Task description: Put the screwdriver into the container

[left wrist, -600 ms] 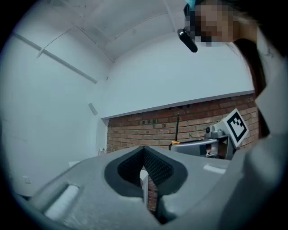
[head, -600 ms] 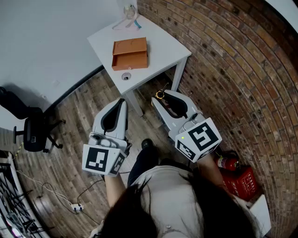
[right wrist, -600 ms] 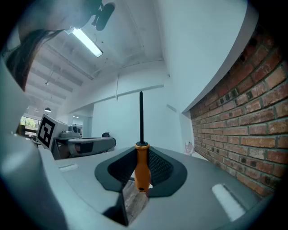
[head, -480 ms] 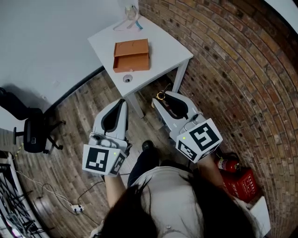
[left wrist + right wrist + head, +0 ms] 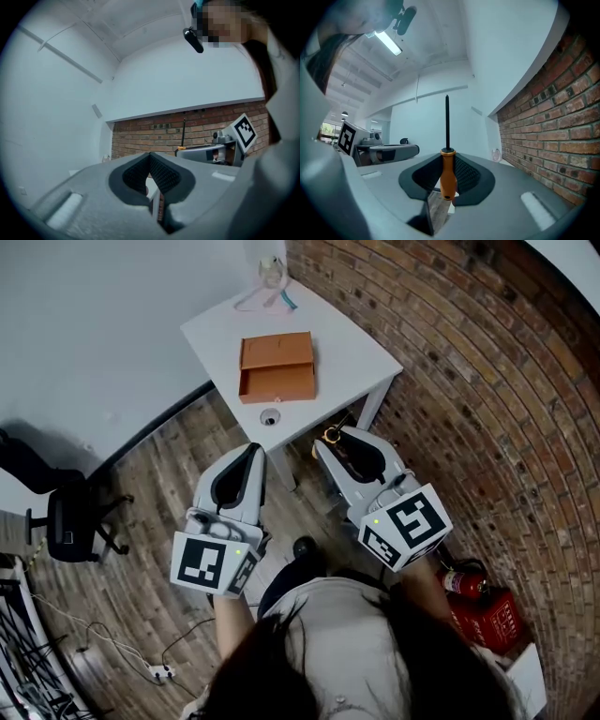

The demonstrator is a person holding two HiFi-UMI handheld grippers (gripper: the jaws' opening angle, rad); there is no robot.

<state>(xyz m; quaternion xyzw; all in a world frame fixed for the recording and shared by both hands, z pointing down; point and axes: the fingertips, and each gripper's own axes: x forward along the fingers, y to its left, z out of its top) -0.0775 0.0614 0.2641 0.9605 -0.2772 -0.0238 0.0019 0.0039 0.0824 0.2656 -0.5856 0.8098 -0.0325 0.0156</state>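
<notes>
My right gripper is shut on the screwdriver's orange handle, and the black shaft sticks straight up from the jaws. In the head view the right gripper hovers over the wooden floor just short of the white table's near edge. The container, an open orange box, lies in the middle of that table. My left gripper is level beside the right one, shut with nothing between its pads.
A small round object sits near the table's front edge and a clear hanger lies at its far end. A brick wall runs along the right, with a red fire extinguisher at its foot. An office chair stands far left.
The table and orange box have shifted lower and slightly right in the head view, nearer both grippers. The grippers keep the same pose and the screwdriver stays gripped.
</notes>
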